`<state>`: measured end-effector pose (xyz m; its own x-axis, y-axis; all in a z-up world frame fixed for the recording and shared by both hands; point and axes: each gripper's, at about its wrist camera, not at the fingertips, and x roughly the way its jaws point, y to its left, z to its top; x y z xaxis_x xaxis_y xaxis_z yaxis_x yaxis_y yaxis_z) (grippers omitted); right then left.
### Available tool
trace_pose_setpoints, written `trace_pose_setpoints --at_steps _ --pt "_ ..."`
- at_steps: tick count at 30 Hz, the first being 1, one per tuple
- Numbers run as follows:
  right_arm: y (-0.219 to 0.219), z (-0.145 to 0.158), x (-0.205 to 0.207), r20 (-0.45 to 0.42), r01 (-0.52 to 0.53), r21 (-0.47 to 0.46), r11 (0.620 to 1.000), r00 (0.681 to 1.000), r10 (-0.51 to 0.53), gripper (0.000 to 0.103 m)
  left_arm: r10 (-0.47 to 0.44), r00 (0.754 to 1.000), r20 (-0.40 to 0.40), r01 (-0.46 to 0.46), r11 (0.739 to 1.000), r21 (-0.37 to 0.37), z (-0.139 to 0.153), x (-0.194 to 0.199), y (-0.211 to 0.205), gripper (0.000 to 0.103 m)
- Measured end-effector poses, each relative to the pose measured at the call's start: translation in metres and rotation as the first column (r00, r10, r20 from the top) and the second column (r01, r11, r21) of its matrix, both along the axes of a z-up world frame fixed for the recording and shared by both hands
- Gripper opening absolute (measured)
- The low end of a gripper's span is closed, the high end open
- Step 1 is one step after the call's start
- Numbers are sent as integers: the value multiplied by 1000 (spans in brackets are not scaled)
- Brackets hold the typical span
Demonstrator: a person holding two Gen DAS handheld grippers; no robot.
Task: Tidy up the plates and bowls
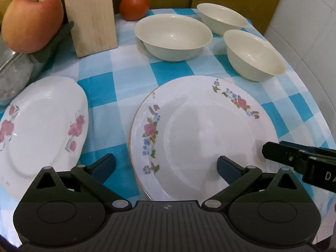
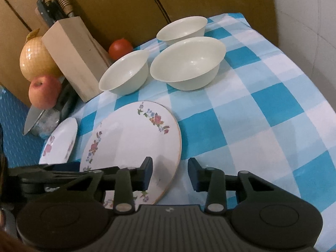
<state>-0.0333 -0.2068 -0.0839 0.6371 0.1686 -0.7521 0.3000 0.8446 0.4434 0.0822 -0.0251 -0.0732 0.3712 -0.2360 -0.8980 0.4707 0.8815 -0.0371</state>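
A large floral plate (image 1: 210, 136) lies on the blue checked cloth (image 1: 134, 84). My left gripper (image 1: 166, 166) stands open astride the plate's left rim, one fingertip over the cloth and one over the plate. My right gripper (image 2: 170, 174) is open around the right rim of the same plate (image 2: 130, 138), and its pads do not press on it. One of its fingers (image 1: 279, 155) reaches in over the plate from the right. A smaller pink-flowered plate (image 1: 42, 130) lies to the left. Three cream bowls (image 1: 173, 35) (image 1: 222, 17) (image 1: 254, 54) stand behind, apart from each other.
A wooden knife block (image 1: 90, 16), an apple (image 1: 32, 21), a tomato (image 1: 134, 6) and an onion (image 2: 35, 61) crowd the back left. A knife (image 2: 31, 121) rests on a glass dish (image 1: 14, 73). A white wall (image 1: 304, 21) closes the right side.
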Motion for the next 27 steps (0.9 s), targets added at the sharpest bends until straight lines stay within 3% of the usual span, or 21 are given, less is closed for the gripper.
trace_pose_setpoints --at_steps 3,6,8,21,24,27 --pt "-3 -1 0 -6 -1 42 999 1000 2 28 -23 998 -60 17 995 -98 5 0 2 103" --pt "-4 -2 0 -19 0 33 999 1000 1 17 -20 997 -80 9 991 -134 5 1 2 102" --pt "-6 -3 -1 -20 -4 36 999 1000 4 17 -6 996 -85 -7 989 -147 6 1 4 101" --pt "-13 6 -24 -33 10 -64 998 999 -12 18 -92 995 -49 86 990 -115 6 -26 -14 94" --pt "-9 15 -27 -7 13 -111 994 1000 -14 18 -80 996 -48 74 991 -114 8 -27 -9 85" --pt "-8 25 -30 28 23 -107 994 999 -20 18 -28 997 -72 16 988 -156 15 -24 9 84"
